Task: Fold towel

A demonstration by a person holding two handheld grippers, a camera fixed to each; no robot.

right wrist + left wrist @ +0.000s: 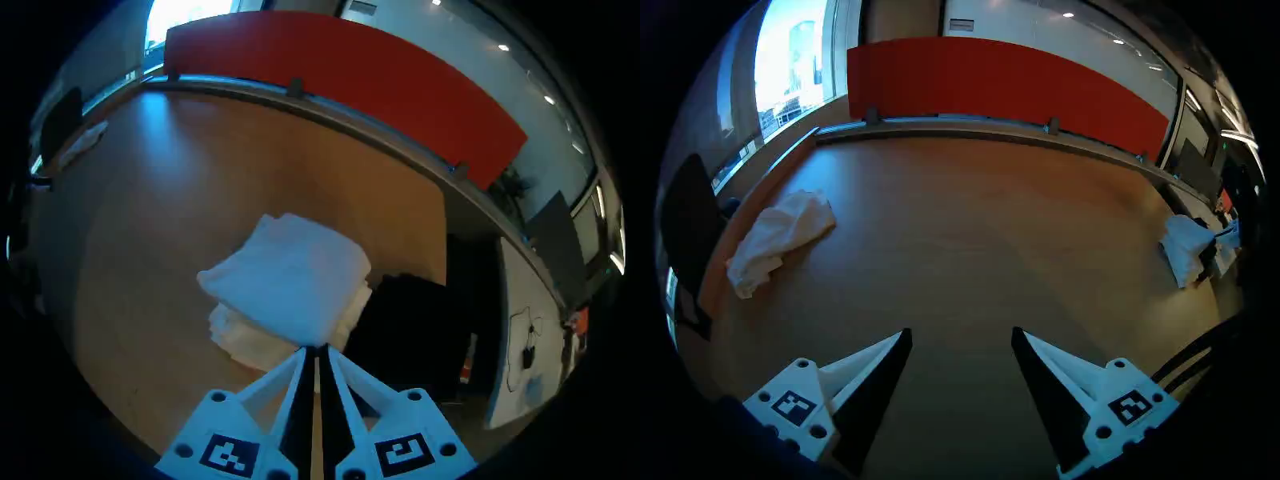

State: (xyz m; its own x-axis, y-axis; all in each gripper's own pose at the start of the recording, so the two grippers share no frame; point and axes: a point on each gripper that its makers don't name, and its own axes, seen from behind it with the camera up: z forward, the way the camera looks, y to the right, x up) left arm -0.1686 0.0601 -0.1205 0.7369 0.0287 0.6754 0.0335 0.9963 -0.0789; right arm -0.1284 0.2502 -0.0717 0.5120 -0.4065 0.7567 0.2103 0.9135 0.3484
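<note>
towel (292, 272): folded, white, lay near the bench (960, 224) edge, top layer tapering into the right gripper (318, 356)
right gripper: almost closed, fingers pinched the towel's near corner
left gripper (962, 336): wide, held nothing, over bare bench
crumpled towel (780, 236): far side of the bench by the window (792, 64), well apart
red panel (1000, 80): ran along the bench's back edge

- No legible text, brand, number or sign found in either view.
- Left tongs (961, 330): one black-and-white coded square (794, 406) on each finger base. These are patterns, not letters or digits.
- Right tongs (318, 350): the same kind of coded square (228, 456) on each finger base.
- Left gripper view: small plate (961, 25) on the far wall (1024, 20), too small to read.
</note>
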